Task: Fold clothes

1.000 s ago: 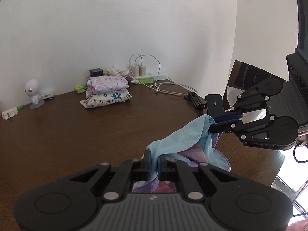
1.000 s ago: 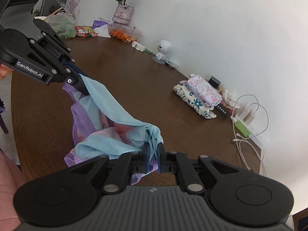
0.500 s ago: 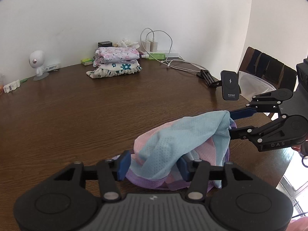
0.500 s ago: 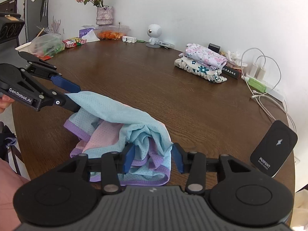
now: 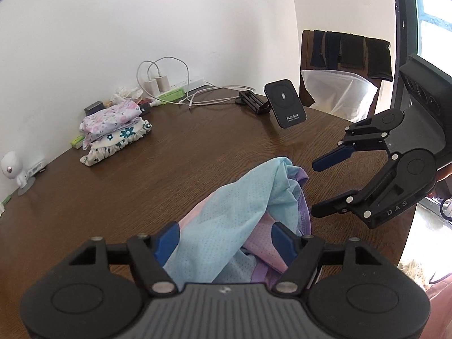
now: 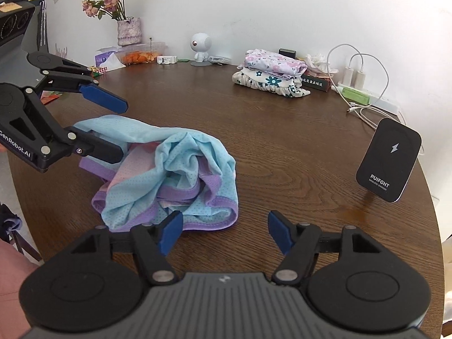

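A crumpled light-blue, pink and purple mesh garment [image 6: 169, 169] lies in a heap on the brown wooden table [image 6: 282, 147]. It also shows in the left wrist view [image 5: 240, 220]. My left gripper [image 5: 226, 243] is open, its jaws on either side of the cloth's near end; in the right wrist view [image 6: 118, 130] it sits at the heap's left edge. My right gripper [image 6: 226, 231] is open and empty, just short of the heap; in the left wrist view [image 5: 316, 189] it hovers at the heap's right side.
A stack of folded floral clothes [image 6: 271, 73] sits at the table's far side. A black wireless charger [image 6: 388, 159] stands to the right. Cables and a power strip [image 6: 364, 93], a white toy robot [image 6: 200, 48], a flower vase [image 6: 128, 31] and a chair [image 5: 347, 65] are around.
Both grippers opened and let go of the garment, which dropped from hanging between them into a heap on the table. The right gripper has drawn back from the cloth.
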`<control>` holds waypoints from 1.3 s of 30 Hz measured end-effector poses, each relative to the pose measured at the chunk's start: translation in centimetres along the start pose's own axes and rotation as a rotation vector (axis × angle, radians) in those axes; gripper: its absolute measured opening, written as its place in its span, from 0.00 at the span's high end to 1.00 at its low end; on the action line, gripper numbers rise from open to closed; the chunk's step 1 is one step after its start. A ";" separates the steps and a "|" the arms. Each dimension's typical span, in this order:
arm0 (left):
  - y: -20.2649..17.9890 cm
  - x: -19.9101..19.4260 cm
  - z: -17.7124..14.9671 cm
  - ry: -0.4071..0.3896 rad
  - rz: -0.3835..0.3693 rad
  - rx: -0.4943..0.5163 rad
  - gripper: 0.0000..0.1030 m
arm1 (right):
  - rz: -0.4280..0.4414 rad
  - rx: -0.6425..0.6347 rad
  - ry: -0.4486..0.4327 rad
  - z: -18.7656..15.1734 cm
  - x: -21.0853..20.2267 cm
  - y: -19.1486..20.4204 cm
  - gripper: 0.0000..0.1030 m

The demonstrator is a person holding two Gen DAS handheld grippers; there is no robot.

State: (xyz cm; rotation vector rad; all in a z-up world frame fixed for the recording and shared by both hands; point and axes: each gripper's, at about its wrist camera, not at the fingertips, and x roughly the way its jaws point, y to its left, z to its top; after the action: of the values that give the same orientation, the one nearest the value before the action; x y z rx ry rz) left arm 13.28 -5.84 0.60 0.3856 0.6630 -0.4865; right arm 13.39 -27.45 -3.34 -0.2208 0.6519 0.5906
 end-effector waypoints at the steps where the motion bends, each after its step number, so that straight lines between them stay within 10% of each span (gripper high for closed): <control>1: 0.0 0.4 0.1 0.010 0.007 0.000 0.38 | -0.001 -0.001 0.002 0.1 0.4 -0.1 0.36; 6: 1.3 1.7 0.2 0.044 0.001 -0.053 0.88 | 0.010 0.000 0.020 0.6 2.6 -0.6 0.59; 11: 3.4 0.6 0.1 -0.020 -0.008 -0.128 0.92 | 0.009 0.010 0.038 1.3 3.8 -1.1 0.93; 26: 8.3 -6.3 3.5 -0.192 0.128 -0.125 0.93 | -0.229 -0.321 -0.177 11.1 -0.9 1.3 0.97; 39: 10.3 -10.6 7.3 -0.266 0.133 -0.110 0.92 | -0.288 -0.340 -0.321 18.5 -5.2 2.8 0.97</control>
State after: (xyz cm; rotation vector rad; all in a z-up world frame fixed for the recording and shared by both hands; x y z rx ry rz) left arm 15.16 2.29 14.86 0.2531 0.4015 -0.3641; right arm 17.78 -20.68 14.27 -0.5168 0.1989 0.4420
